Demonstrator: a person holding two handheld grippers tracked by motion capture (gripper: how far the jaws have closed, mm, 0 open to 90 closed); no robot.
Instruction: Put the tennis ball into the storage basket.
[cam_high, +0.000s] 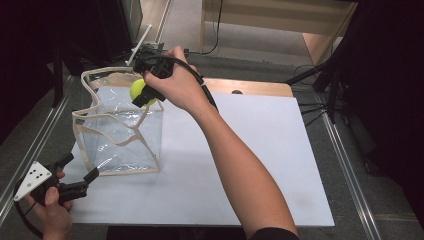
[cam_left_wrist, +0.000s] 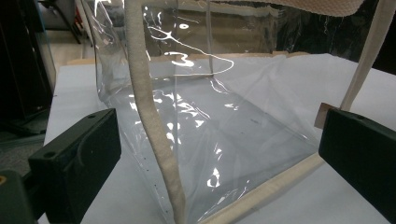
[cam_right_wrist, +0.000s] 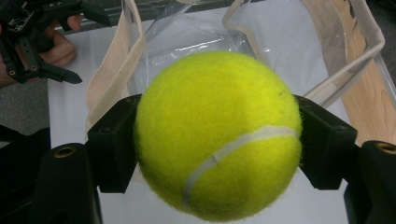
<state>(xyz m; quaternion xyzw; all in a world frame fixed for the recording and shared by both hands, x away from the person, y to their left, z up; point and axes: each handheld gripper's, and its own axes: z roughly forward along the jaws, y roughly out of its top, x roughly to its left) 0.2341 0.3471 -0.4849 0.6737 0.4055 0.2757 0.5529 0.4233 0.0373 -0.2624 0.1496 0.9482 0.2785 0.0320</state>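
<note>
The right gripper (cam_high: 145, 95), clamped on the tennis ball (cam_high: 138, 90), could snag the floppy bag (cam_high: 120, 130) rim; the left gripper (cam_high: 82, 180) gapes unused.

Item count: one fuzzy yellow-green tennis ball (cam_right_wrist: 217, 135); one clear plastic tote bag with beige fabric trim (cam_high: 122, 132); one white rectangular table mat (cam_high: 240, 165); two handheld black two-jaw grippers, left (cam_high: 82, 172) and right (cam_high: 146, 96)
</note>
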